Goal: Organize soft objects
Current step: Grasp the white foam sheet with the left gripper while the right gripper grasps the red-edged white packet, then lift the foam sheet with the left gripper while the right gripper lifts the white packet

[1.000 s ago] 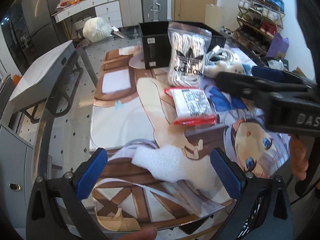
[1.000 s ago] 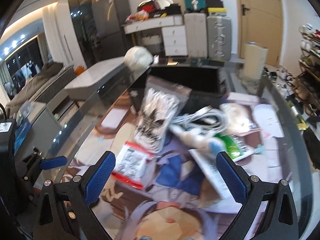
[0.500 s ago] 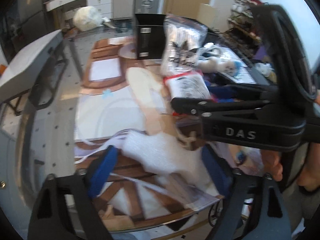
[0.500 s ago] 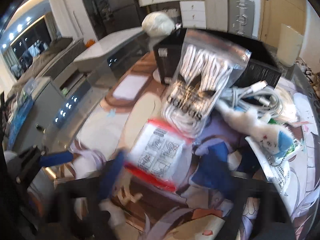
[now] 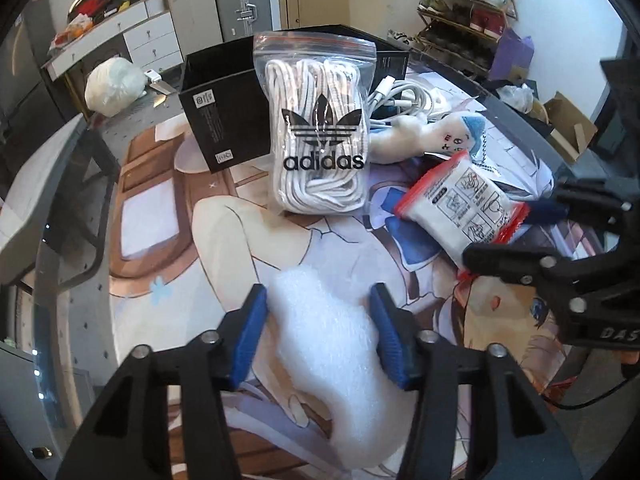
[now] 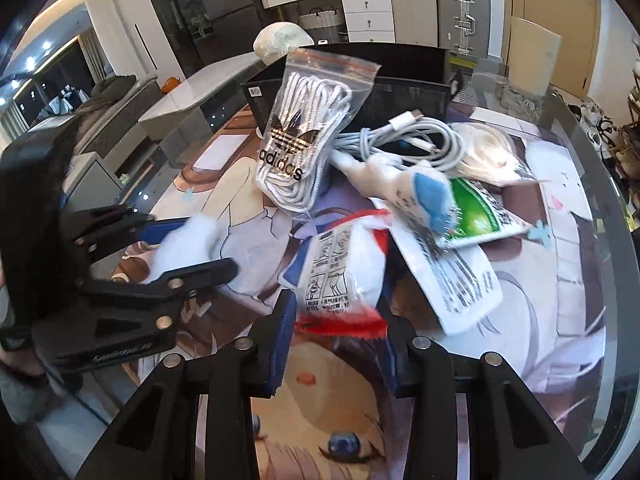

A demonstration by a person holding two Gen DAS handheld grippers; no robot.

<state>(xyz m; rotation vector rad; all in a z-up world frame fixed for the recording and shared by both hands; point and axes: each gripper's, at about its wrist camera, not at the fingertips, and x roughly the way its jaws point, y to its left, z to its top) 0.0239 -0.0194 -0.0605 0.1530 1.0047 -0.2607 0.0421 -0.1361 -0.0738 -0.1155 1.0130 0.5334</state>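
Observation:
A white foam piece (image 5: 320,344) lies on the printed mat at the near side of the table. My left gripper (image 5: 318,296) straddles it with its jaws closing, and both blue pads touch its sides. In the right wrist view the foam (image 6: 180,240) bulges between the left gripper's (image 6: 200,244) fingers. A white packet with red ends (image 6: 340,268) sits tilted between the pads of my right gripper (image 6: 338,312), whose jaws are closing on it. The left wrist view shows the packet (image 5: 460,208) pinched by the right gripper (image 5: 500,232).
A zip bag of white laces (image 5: 320,140) leans on an open black box (image 5: 228,120). Behind lie a white cable (image 6: 408,136), a white and blue plush toy (image 6: 408,184), a green packet (image 6: 476,216) and a printed white bag (image 6: 460,280). The glass table's edge (image 6: 600,184) curves round on the right.
Both pairs of jaws have narrowed from wide open. The left gripper has closed in around the foam. The right gripper dropped to the red-ended packet, which now sits tilted between its pads.

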